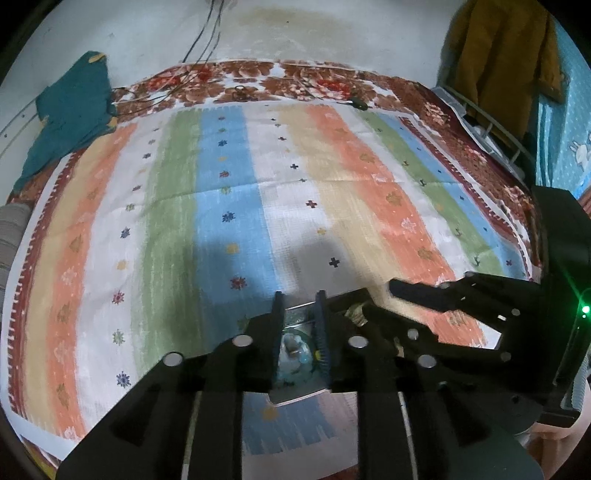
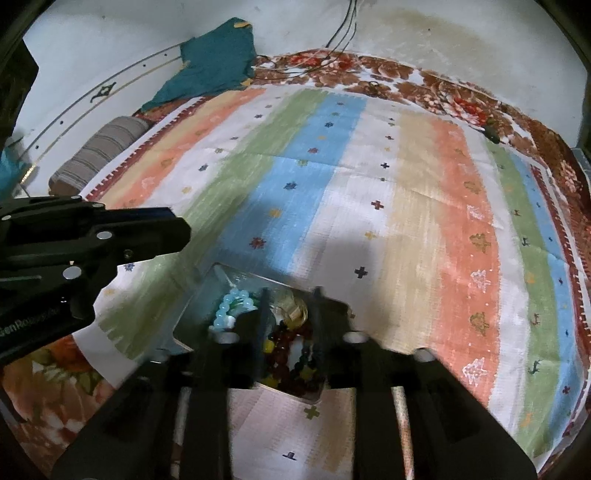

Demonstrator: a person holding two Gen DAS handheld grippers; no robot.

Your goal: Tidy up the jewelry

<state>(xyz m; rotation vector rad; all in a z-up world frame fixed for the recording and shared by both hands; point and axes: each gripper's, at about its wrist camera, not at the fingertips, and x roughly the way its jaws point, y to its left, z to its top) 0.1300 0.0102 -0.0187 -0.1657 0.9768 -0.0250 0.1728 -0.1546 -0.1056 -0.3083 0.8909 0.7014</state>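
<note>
surface: striped woven cloth point(image 2: 369, 192) in orange, green, blue, white and beige bands with small cross and flower motifs, spread over a brown floral blanket point(image 2: 436, 88) on a bed.
tray: shallow shiny metal tray point(image 2: 207, 291), rectangular with cut corners, near the cloth's near edge, towards its left side in the right wrist view.
jewelry: pale blue bead bracelet point(image 2: 236, 306) in the tray's left part; dark red bead strand point(image 2: 284, 343) with a few yellow beads in its right part; gold-coloured piece point(image 2: 295, 310) just behind the red beads.
left gripper point(image 1: 300, 325): black plastic, jaws slightly parted over the tray's left part, pads pressing on nothing visible.
right gripper point(image 2: 289, 325): black plastic, jaws parted over the red beads; blurred, nothing clearly pinched.
in the way: each gripper's body hiding part of the tray; shadow across the tray and cloth.
around: teal garment point(image 2: 214, 62) at the bed's far left corner; striped grey-brown bolster point(image 2: 96, 155) along the left edge; black cables point(image 2: 343, 26) hanging on the white wall; mustard garment point(image 1: 506, 55) hanging beyond the far right corner.
</note>
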